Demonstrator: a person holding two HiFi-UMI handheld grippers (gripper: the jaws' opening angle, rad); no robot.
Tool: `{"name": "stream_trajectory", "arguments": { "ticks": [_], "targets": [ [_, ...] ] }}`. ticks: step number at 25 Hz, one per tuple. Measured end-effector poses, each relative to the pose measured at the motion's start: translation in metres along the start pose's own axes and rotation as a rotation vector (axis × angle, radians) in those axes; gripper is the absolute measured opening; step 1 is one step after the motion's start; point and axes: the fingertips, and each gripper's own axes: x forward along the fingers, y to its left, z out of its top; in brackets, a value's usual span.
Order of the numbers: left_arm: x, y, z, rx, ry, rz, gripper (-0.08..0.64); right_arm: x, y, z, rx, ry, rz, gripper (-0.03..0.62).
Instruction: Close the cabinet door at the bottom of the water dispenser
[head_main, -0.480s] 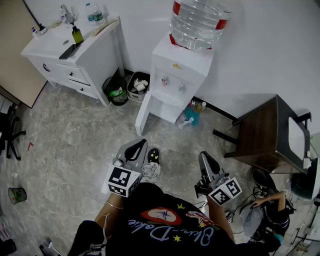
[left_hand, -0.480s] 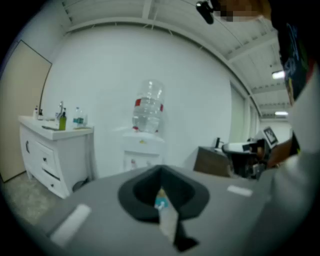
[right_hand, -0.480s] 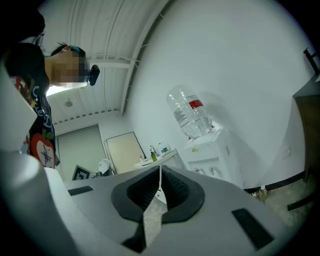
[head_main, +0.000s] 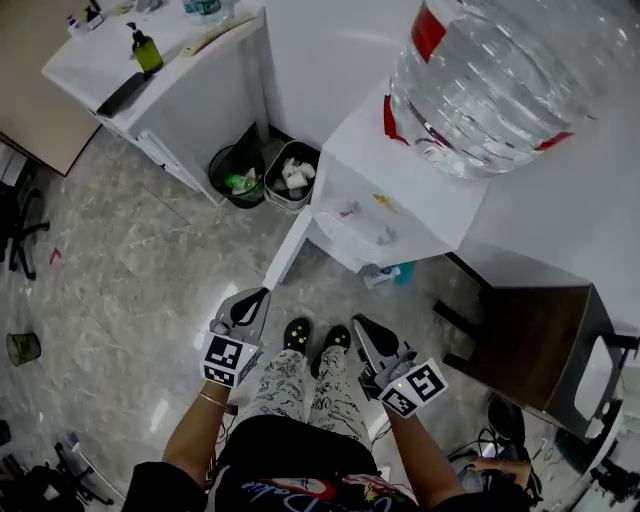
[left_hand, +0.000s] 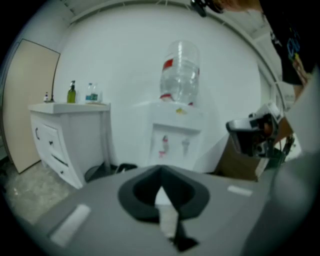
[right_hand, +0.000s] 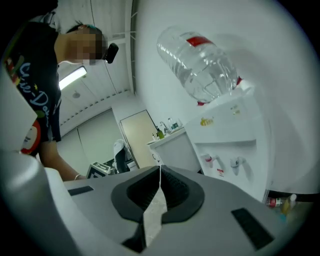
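— Any writing you can read?
— None. The bottle (head_main: 500, 80) shows only a red band, and the water dispenser (head_main: 400, 185) has a small yellow sticker.
— The cabinet door (head_main: 289, 250)?
— Plain white, swung open at centre frame, left of the dispenser's base.
— Fingers?
— The left gripper (head_main: 258, 296) and right gripper (head_main: 359, 323), lower centre, are both pinched together on nothing.

The bottle (head_main: 500, 80) atop the water dispenser (head_main: 355, 155) is cropped.

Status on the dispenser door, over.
Left gripper and right gripper shut, empty. Door open, untouched. Bins beside it, outside its swing.
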Motion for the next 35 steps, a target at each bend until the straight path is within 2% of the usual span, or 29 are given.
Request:
{"name": "stream_trajectory", "arguments": {
  "ticks": [3, 6, 8, 11, 15, 17, 20, 22, 29, 35],
  "targets": [
    [0.026, 0.039, -0.038, -0.064, 0.065, 0.099, -0.003, 0.036, -0.039, -0.026, -0.005, 0.082, -0.007, 0.017],
    [0.053, 0.068, -0.078, -0.099, 0.104, 0.152, -0.003, 0.064, -0.064, -0.056, -0.022, 0.138, 0.014, 0.017],
    [0.079, 0.080, -0.115, -0.132, 0.170, 0.161, -0.002, 0.077, -0.081, -0.075, -0.040, 0.157, 0.024, 0.017],
    [0.117, 0.096, -0.166, -0.168, 0.251, 0.164, -0.003, 0.091, -0.103, -0.100, -0.060, 0.192, -0.012, 0.017],
    [0.149, 0.113, -0.227, -0.145, 0.381, 0.162, -0.002, 0.096, -0.113, -0.127, 0.013, 0.215, -0.028, 0.017],
    [0.162, 0.115, -0.247, -0.105, 0.436, 0.138, -0.003, 0.095, -0.118, -0.137, 0.040, 0.221, -0.029, 0.017],
    [0.169, 0.111, -0.266, -0.060, 0.490, 0.112, -0.003, 0.091, -0.127, -0.149, 0.082, 0.251, -0.049, 0.017],
    [0.168, 0.110, -0.274, -0.077, 0.508, 0.109, -0.003, 0.090, -0.130, -0.154, 0.086, 0.271, -0.061, 0.017],
    [0.178, 0.070, -0.275, -0.134, 0.462, 0.026, -0.003, 0.097, -0.133, -0.149, 0.088, 0.233, -0.064, 0.017],
    [0.221, 0.017, -0.270, -0.180, 0.437, -0.062, -0.003, 0.080, -0.148, -0.141, 0.127, 0.160, -0.132, 0.017]
  ]
}}
